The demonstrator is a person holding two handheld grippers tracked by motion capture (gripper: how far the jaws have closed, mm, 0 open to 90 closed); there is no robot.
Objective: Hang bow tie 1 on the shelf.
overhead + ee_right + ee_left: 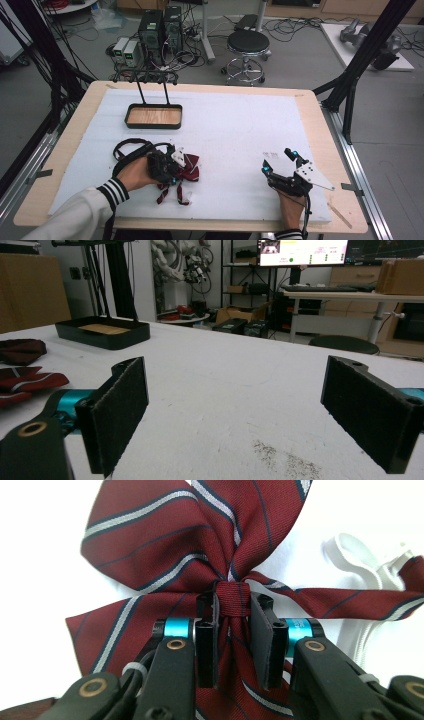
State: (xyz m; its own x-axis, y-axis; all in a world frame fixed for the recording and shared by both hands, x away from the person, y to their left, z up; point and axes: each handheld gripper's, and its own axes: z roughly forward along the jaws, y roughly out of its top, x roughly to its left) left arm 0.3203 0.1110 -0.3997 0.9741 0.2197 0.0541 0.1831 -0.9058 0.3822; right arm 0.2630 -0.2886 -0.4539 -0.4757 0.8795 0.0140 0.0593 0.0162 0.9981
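Observation:
A dark red bow tie point(165, 535) with white and navy stripes lies on the white mat at the front left point(191, 169). A white strap point(360, 560) runs off its right side. My left gripper point(234, 605) is shut on the bow tie's centre knot, one pad pressing on each side of it. In the high view the left gripper point(170, 165) covers part of the bow. My right gripper point(278, 160) rests on the mat at the front right, open point(250, 405), with only bare mat between its pads. The bow tie's edge point(25, 380) shows at the far left of the right gripper view.
A black tray with a wooden floor point(153, 124) stands at the back left of the mat, a black rack point(145, 75) rising behind it. The tray also appears in the right gripper view point(102, 337). A stool point(248, 42) stands beyond the table.

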